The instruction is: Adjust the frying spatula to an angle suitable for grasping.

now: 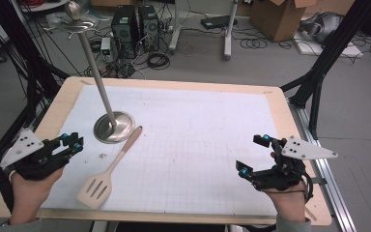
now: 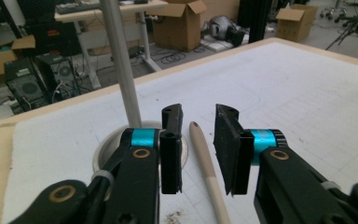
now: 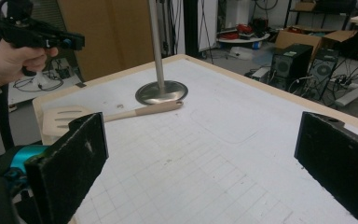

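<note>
A beige slotted spatula lies flat on the white gridded mat, its handle tip touching or nearly touching the round base of a metal stand. The stand's thin pole rises toward the back left. My left gripper hovers at the table's left edge, jaws a little apart with nothing between them; the spatula handle and the pole lie just beyond them. My right gripper is at the front right, wide open and empty, facing the spatula and the stand.
The mat covers a wooden table. Black frame struts stand beside the table on both sides. On the floor behind are computer towers, cardboard boxes and loose cables.
</note>
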A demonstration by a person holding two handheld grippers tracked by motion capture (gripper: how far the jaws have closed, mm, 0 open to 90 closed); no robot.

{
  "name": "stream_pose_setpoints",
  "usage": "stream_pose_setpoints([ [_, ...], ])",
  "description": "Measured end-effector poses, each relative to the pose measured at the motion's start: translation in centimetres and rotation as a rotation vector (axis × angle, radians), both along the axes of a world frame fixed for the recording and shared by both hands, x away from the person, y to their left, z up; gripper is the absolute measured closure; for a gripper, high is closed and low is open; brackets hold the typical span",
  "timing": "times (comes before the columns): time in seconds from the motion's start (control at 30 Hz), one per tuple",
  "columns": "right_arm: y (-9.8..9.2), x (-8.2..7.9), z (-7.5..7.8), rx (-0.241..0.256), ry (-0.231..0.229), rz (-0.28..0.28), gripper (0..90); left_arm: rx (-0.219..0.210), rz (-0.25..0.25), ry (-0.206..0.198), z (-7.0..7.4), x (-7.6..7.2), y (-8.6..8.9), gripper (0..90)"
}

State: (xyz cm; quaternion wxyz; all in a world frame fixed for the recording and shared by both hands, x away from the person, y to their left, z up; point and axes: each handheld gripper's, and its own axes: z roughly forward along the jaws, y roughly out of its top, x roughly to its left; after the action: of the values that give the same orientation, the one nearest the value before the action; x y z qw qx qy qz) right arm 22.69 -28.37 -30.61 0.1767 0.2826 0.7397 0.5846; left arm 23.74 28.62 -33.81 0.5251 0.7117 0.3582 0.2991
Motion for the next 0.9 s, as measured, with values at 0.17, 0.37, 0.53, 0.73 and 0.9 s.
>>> stream_pose_setpoints([
  [0.17, 0.2, -0.2, -0.1, -0.014, -0.006, 0.022, 1.4, -0.009, -0.033, 0.035, -1.1, 0.9, -0.5, 77.3],
  [0.37, 0.1, -0.5, -0.2, -0.025, -0.002, 0.012, 1.4, -0.005, -0.018, 0.059, -1.9, 1.6, -1.0, 87.9],
  [0.53, -0.2, -0.7, -0.2, -0.022, -0.012, 0.005, 1.4, 0.000, -0.029, 0.080, -2.4, 2.2, -1.4, 89.1],
  [0.73, -0.6, -1.1, -0.1, -0.023, -0.008, -0.005, 1.4, 0.002, -0.045, 0.109, -3.2, 2.8, -2.0, 89.6],
  [0.9, -0.9, -1.3, -0.1, -0.019, -0.013, -0.008, 1.4, 0.012, -0.046, 0.141, -3.7, 3.4, -2.9, 89.6],
])
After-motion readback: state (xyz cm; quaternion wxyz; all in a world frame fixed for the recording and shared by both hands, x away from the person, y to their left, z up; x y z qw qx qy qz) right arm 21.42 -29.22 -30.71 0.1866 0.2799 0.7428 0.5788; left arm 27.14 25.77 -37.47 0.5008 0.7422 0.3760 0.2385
